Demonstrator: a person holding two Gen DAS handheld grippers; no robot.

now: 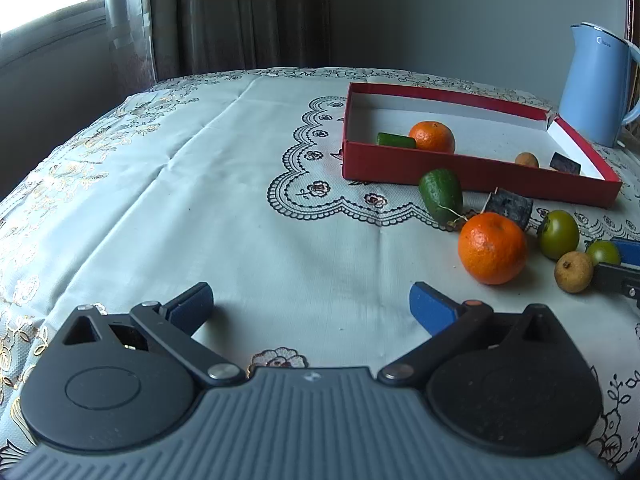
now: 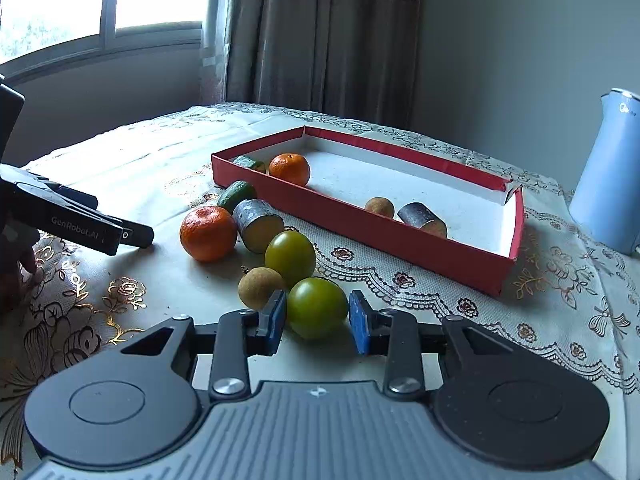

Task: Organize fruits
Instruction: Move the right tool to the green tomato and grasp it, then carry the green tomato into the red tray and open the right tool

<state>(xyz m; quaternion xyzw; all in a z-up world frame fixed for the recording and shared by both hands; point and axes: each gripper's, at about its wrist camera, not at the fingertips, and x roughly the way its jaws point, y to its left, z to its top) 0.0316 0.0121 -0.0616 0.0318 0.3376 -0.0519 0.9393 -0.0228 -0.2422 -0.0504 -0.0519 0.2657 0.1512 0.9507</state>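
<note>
Closing the right gripper point(image 2: 317, 314) around the near green tomato point(image 2: 317, 307) on the tablecloth point(image 2: 160, 160), we are keeping the red box point(image 2: 360, 222) ahead-right while the left gripper point(image 1: 311, 306), farther away, is gaping wide and empty.

Daylight came from the window point(image 2: 100, 4) at the upper left of both views, blown out to near white — no detail survived in the panes. The rest of the room stayed dim and greyish, the wall point(image 2: 520, 60) and curtain point(image 2: 320, 32) muted. On the tablecloth point(image 1: 200, 200) the light was soft and even, and the fruits threw only faint, short shadows to the right, away from the window. Gold embroidery at the cloth's left edge caught small glints. Fisheye distortion bowed the table edge and darkened the corners — the kettle point(image 1: 596, 84) leaned at the right edge. Focus held well, softening slightly toward the edges.
</note>
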